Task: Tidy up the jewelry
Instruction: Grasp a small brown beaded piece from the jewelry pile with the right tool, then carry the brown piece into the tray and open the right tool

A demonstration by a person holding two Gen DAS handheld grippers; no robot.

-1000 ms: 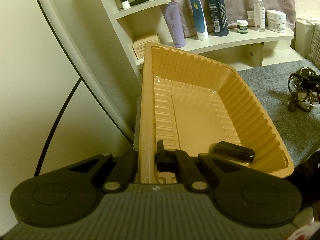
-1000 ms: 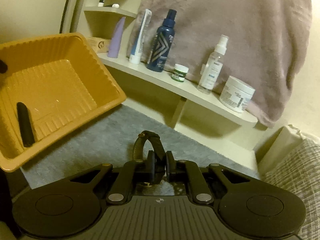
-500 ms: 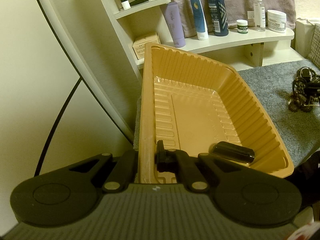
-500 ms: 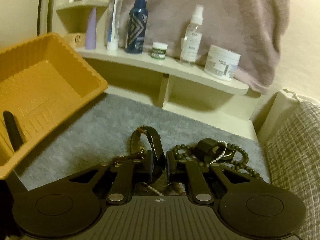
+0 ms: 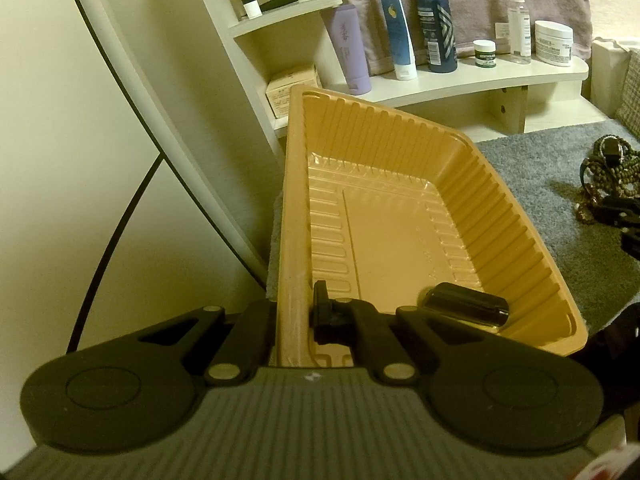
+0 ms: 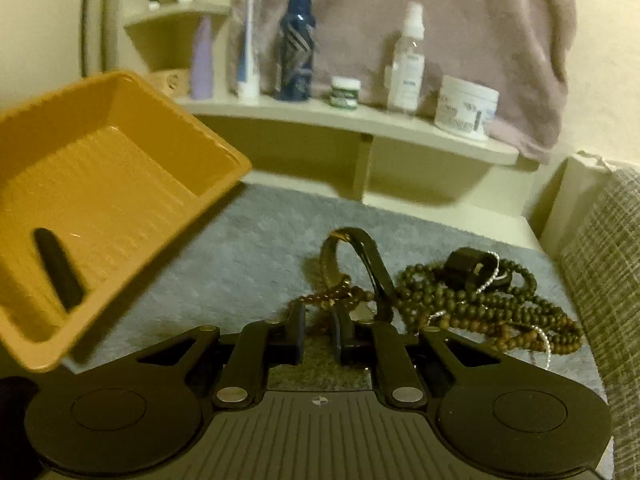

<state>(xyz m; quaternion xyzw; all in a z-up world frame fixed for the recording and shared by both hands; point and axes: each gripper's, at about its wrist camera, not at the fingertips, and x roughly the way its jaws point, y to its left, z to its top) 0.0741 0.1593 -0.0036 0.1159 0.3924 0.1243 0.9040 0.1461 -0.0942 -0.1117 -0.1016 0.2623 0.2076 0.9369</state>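
Left claw (image 5: 294,320) clamps tray (image 5: 294,216); right claw (image 6: 318,330) parted before beads (image 6: 480,308).

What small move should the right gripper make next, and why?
Probably ease the right gripper forward and close on the watch strap: its jaws stand open and empty just short of the jewelry pile, while the left gripper holds the tray ready.

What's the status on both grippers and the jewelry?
Left gripper shut on orange tray wall. Right gripper open, empty, at jewelry pile on grey mat. Black cylinder in tray. Nothing blocking.
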